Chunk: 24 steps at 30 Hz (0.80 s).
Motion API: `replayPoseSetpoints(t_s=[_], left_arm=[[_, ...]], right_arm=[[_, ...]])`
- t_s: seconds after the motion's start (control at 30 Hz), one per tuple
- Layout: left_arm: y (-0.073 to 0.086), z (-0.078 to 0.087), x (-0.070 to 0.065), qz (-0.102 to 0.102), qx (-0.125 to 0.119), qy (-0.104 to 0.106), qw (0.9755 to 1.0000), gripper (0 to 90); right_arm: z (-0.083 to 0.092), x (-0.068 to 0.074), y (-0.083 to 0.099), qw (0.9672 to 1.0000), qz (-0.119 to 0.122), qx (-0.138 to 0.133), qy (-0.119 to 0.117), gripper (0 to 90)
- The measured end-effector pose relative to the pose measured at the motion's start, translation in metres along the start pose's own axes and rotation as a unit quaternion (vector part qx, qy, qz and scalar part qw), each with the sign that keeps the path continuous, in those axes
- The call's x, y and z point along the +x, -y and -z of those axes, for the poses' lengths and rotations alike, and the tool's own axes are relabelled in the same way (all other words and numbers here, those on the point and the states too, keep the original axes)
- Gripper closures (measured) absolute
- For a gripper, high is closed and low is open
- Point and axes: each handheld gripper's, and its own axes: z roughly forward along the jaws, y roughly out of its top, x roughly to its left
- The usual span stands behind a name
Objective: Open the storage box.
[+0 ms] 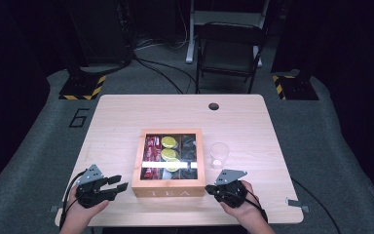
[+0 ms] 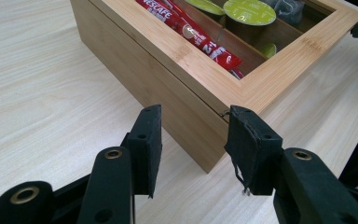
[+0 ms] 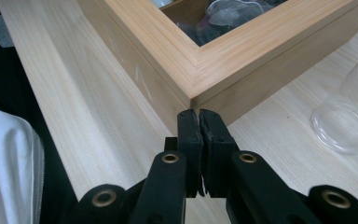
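A wooden tea box with a glass lid sits at the table's front middle, holding red sachets, green-topped capsules and dark tea bags. My left gripper stands open just left of the box's front left corner, its pads apart with nothing between them. My right gripper is shut and empty, its tips at the box's front right corner. Red sachets and capsules show through the lid in the left gripper view.
A clear plastic cup stands right of the box, close to my right gripper, and appears again as a clear plastic cup in the right gripper view. A cable hole lies at the table's far side. A chair stands beyond the table.
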Motion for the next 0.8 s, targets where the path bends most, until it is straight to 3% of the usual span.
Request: replayPoseSetpoints(t_s=[0.8], left_arm=[[0.0012,-0.0002,-0.0009,0.001,0.0,-0.001,1.0,55.1]], right_arm=[[-0.0001,-0.0003,0.0001,0.9999,0.006,-0.011,-0.006,88.0]])
